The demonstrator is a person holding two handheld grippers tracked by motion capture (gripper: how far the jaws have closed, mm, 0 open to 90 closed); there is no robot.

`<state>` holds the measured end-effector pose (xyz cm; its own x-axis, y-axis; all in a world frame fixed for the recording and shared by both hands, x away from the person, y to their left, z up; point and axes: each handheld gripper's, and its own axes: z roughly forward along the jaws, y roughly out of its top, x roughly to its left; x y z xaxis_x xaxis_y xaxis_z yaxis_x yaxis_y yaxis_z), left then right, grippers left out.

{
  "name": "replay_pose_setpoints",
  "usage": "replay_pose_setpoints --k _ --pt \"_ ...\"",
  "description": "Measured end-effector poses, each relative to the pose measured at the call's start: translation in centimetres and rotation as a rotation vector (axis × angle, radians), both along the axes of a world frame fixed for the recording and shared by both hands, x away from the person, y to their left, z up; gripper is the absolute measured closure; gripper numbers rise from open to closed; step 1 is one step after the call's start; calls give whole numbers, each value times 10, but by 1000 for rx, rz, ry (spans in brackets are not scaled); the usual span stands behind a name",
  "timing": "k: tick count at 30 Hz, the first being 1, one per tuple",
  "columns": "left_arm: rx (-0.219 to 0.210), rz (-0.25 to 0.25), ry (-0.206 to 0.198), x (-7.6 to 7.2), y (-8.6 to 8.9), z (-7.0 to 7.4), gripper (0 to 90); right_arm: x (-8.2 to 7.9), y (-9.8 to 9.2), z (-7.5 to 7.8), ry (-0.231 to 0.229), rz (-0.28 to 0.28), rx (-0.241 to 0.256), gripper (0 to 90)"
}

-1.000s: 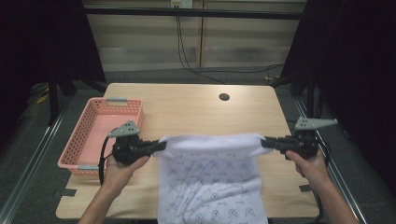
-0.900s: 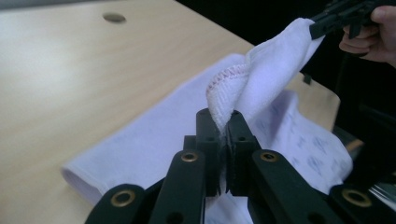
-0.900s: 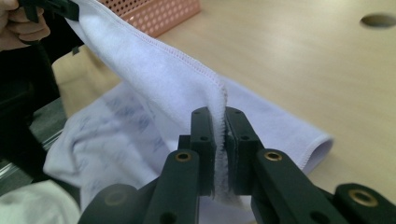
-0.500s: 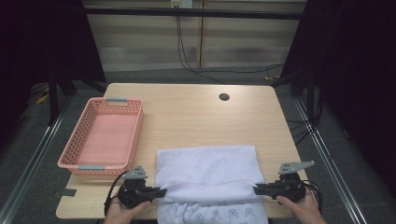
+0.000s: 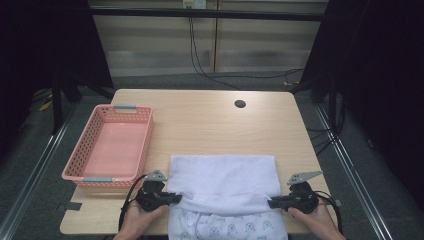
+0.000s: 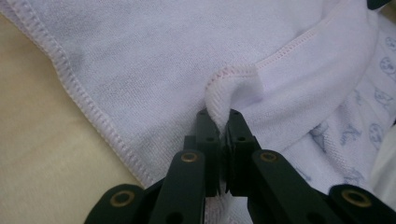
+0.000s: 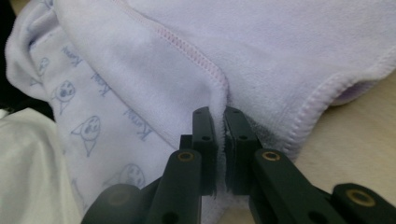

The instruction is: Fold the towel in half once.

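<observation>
A pale lilac towel (image 5: 223,180) lies folded on the near part of the wooden table (image 5: 210,125), its printed side (image 5: 225,227) showing at the front edge. My left gripper (image 5: 174,198) is shut on the towel's left corner; the hem (image 6: 219,100) is pinched between the black jaws. My right gripper (image 5: 274,202) is shut on the right corner, with the stitched edge (image 7: 219,100) held between its jaws. Both grippers rest low at the table's front, a hand behind each.
An empty pink plastic basket (image 5: 80,170) stands at the left of the table, close to my left gripper. A dark round hole (image 5: 240,104) sits near the far edge. Bare wood lies beyond the towel. Dark floor and cables surround the table.
Both grippers have pulled the towel's edge from mid-table toward the near edge and lowered it, folding the plain side over the printed side. In the last half second little moved.
</observation>
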<state>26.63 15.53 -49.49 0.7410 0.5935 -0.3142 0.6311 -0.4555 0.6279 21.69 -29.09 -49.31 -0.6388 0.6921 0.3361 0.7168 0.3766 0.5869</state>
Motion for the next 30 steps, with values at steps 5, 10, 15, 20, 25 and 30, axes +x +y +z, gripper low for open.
replay_pose_setpoints --k 5,10,15,20,25,30 --pt "0 40 -19 26 -10 -1 868 17 -7 -2 -19 -44 -1 848" --pt "-12 52 -47 48 -16 -5 868 35 -14 -3 -33 -86 -6 848" --pt "-34 68 -52 68 -20 -7 869 63 -21 -6 -60 -127 11 848" --pt "-77 101 -12 87 -21 -11 869 81 -25 -9 -66 -130 29 849" --pt "-30 118 -28 105 -29 -8 871 104 -25 -8 -82 -156 8 849" --pt "-34 156 -40 124 -32 -9 871 120 -25 -9 -108 -174 -6 849"
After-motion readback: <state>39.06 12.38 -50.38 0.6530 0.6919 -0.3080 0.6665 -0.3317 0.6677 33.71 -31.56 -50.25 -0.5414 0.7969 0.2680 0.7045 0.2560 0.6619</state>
